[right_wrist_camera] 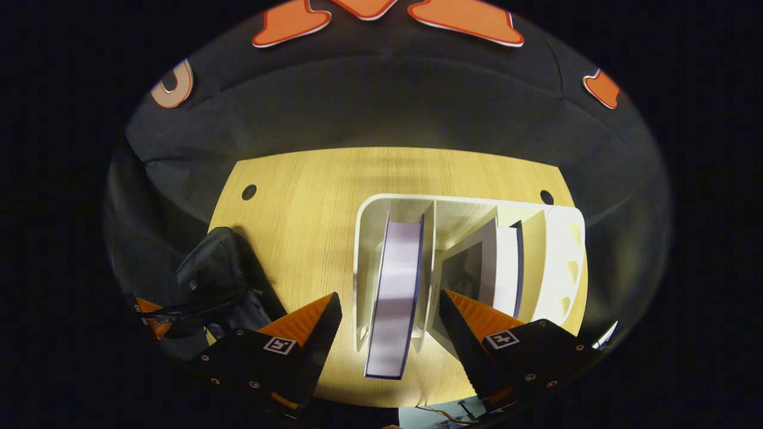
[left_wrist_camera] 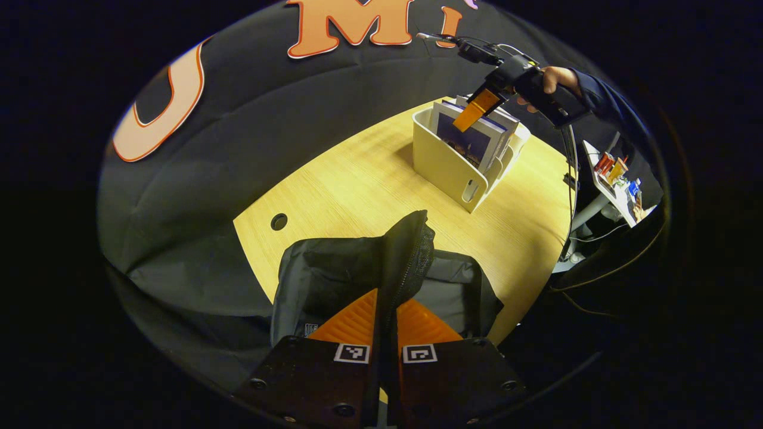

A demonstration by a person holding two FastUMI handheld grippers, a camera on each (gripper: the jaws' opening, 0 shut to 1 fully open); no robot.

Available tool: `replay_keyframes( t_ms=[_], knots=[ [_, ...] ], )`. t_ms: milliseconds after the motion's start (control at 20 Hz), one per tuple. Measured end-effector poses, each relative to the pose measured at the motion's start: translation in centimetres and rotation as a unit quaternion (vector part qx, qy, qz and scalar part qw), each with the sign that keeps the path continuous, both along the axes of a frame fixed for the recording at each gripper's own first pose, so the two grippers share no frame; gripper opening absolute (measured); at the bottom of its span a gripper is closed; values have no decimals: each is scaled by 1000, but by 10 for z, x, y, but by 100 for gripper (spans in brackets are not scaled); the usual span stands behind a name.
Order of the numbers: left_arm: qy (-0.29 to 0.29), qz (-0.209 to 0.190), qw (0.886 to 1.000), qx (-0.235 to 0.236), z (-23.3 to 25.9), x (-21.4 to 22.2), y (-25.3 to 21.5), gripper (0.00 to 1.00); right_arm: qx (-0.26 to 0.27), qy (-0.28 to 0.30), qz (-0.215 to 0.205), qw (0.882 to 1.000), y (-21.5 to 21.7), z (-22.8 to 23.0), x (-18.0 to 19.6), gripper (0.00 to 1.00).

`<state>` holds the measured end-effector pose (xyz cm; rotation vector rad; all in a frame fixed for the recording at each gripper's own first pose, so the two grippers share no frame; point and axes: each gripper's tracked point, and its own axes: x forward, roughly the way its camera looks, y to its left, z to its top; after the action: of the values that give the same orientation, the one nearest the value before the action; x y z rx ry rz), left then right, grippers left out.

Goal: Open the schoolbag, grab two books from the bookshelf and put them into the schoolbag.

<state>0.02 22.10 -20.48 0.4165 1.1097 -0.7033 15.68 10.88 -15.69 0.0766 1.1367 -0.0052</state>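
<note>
Right now the right gripper (right_wrist_camera: 387, 333), fingers spread wide, hangs over the cream plastic bookshelf (right_wrist_camera: 365, 262), straddling the white-edged, purple-covered book (right_wrist_camera: 396, 292) in its left slot, and I reckon a finger could land on the thin divider beside the book and tip the rack. Meanwhile the left gripper (left_wrist_camera: 386, 319) is pinched on the flap of the black fabric schoolbag (left_wrist_camera: 334, 280), holding it up; if that slips, the mouth closes. Bare wooden table (right_wrist_camera: 298, 202) lies between bag and shelf for the carry.
</note>
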Motion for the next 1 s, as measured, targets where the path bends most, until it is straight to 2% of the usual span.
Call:
replay_keyframes(
  t_ms=[100,250,350,400,450,550,600,1000],
  knots=[
    [5,4,1000,-1,-2,-3,-4,6,2,32,-9,999,-4,-11,1,99],
    [6,10,1000,2,-4,-3,-2,6,6,66,-16,998,-10,-23,5,92],
    [10,16,1000,3,-6,-3,-2,6,21,79,-32,996,-9,-28,7,80],
    [13,17,1000,3,-6,-6,-2,6,20,79,-40,996,-10,-27,12,68],
    [15,18,1000,3,-6,-7,-3,6,18,80,-49,995,-10,-24,14,62],
    [16,23,1000,3,-9,-7,-1,6,15,88,-56,994,-10,-27,10,33],
    [17,24,1000,4,-8,-8,-1,6,12,91,-54,994,-13,-28,5,38],
    [20,14,1000,1,-13,-11,-4,6,17,63,-39,997,-13,19,-46,35]
  ],
)
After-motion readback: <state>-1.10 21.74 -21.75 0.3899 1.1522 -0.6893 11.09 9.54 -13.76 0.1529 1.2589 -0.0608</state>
